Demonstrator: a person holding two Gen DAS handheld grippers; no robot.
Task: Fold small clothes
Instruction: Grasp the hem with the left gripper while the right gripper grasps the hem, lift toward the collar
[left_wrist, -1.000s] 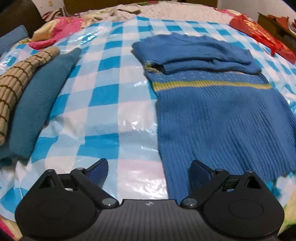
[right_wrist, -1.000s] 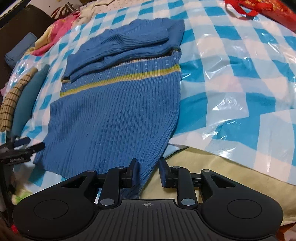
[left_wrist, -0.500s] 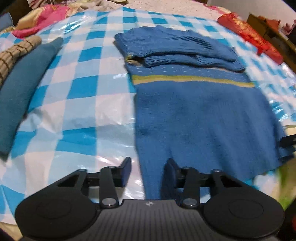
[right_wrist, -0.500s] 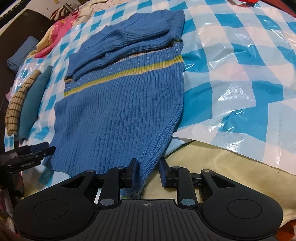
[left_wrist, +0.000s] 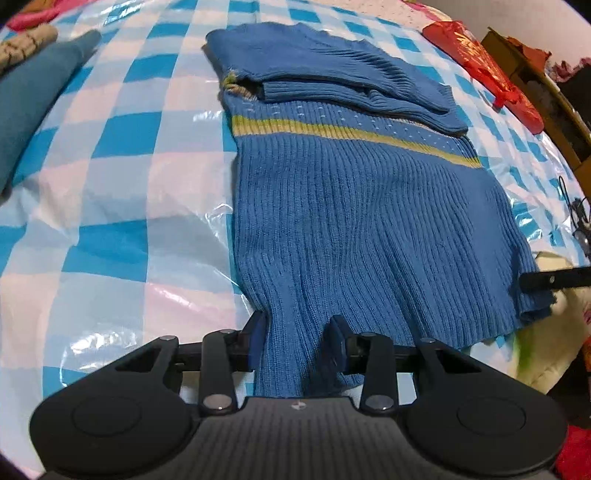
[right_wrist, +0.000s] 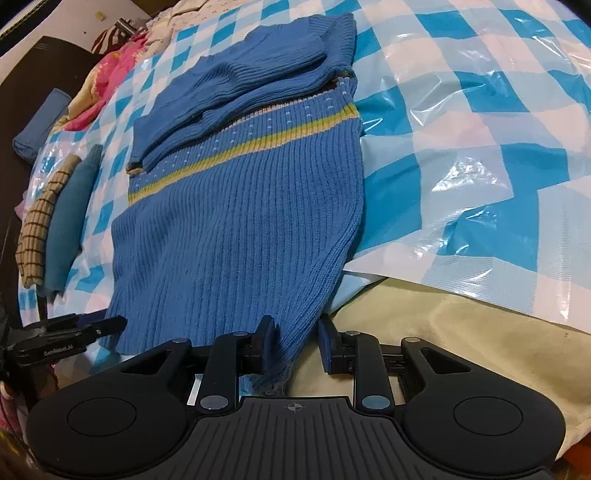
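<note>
A blue ribbed sweater (left_wrist: 351, 221) with a yellow-green stripe lies flat on the checked sheet, its sleeves folded across the chest. My left gripper (left_wrist: 296, 341) is shut on the hem at its near left corner, where the knit bunches between the pads. The right wrist view shows the same sweater (right_wrist: 240, 221). There my right gripper (right_wrist: 295, 343) is shut on the near right hem corner. Each gripper shows at the edge of the other's view: the right one (left_wrist: 554, 280) and the left one (right_wrist: 74, 328).
A blue-and-white checked plastic sheet (left_wrist: 129, 184) covers the bed, with cream bedding (right_wrist: 461, 332) showing at the near edge. A folded teal garment (right_wrist: 74, 206) and a tan checked one (right_wrist: 40, 210) lie to the left. A red bag (left_wrist: 480, 70) sits far right.
My left gripper moved right from the bare sheet onto the sweater's hem corner, and its wide jaws came together on the knit. The right gripper kept its hold and barely moved.
</note>
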